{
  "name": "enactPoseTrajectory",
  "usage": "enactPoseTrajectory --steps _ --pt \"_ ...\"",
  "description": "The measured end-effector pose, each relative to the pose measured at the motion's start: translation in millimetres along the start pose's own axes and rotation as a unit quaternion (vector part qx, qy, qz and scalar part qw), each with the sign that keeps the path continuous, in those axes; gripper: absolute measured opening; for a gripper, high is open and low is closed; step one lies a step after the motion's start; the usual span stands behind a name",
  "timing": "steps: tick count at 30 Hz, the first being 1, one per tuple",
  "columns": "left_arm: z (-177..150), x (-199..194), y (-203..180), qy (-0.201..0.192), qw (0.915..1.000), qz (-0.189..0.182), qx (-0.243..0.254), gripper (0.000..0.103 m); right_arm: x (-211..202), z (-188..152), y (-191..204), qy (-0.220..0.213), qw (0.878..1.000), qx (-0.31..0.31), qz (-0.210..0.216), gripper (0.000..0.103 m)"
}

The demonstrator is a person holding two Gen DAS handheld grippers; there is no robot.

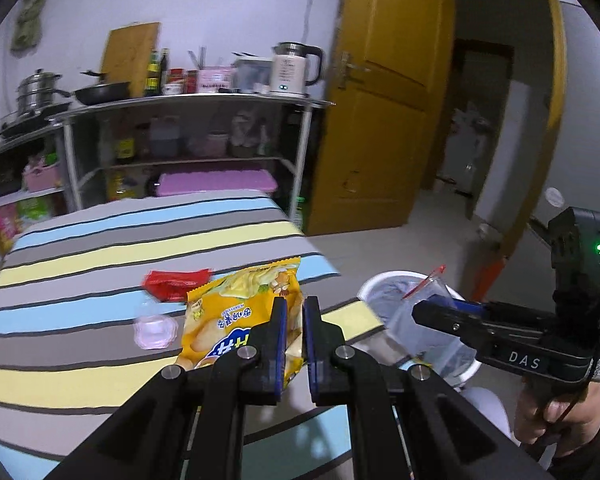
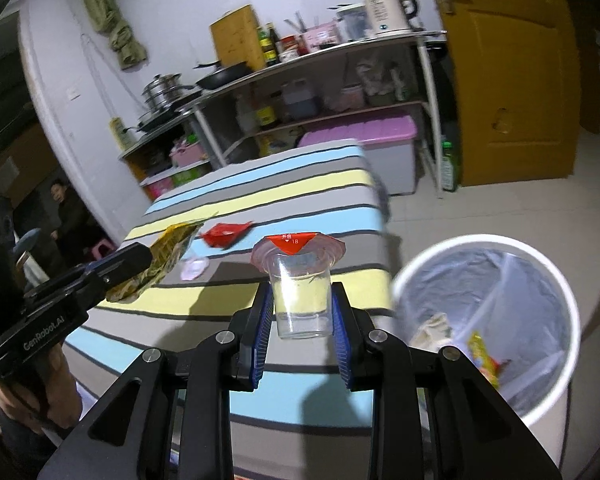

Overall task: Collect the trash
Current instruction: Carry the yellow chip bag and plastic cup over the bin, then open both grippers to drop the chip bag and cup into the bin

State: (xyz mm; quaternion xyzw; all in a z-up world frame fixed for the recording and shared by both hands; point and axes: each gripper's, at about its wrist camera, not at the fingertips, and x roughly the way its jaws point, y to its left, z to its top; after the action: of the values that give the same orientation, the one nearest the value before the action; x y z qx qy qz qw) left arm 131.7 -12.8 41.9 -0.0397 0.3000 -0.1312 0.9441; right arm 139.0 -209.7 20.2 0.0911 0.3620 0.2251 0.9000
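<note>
Your left fingers [image 1: 295, 312] pinch the light, crinkly chip bag [image 1: 236, 312] by its edge; your right fingers [image 2: 300, 312] clamp the thin, crushable cup [image 2: 300, 292] mid-wall, so squeeze gently.

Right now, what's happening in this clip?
A person is clearing trash off the striped table with a tool in each hand. The left tool grips a yellow snack bag; the right tool grips a clear plastic cup beside the white lined trash bin. A red wrapper and a small clear lid remain on the table.
</note>
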Motion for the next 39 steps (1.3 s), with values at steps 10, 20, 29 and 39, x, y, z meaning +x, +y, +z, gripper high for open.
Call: enactPoseTrajectory --steps 10,20,29,39 --pt "10 38 -58 0.016 0.9972 -0.064 0.035 0.008 -32 -5 -52 -0.019 0.998 0.037 -0.048 0.029" --pt "13 70 -104 0.031 0.991 -0.113 0.064 0.008 -45 -11 -92 -0.022 0.995 0.069 -0.072 0.029" --pt "14 89 -137 0.038 0.9846 -0.152 0.077 0.008 -52 -16 -117 -0.022 0.992 0.088 -0.089 0.029" --pt "9 116 -157 0.058 0.9779 -0.185 0.077 0.008 -55 -22 -139 -0.015 0.988 0.109 -0.108 0.03"
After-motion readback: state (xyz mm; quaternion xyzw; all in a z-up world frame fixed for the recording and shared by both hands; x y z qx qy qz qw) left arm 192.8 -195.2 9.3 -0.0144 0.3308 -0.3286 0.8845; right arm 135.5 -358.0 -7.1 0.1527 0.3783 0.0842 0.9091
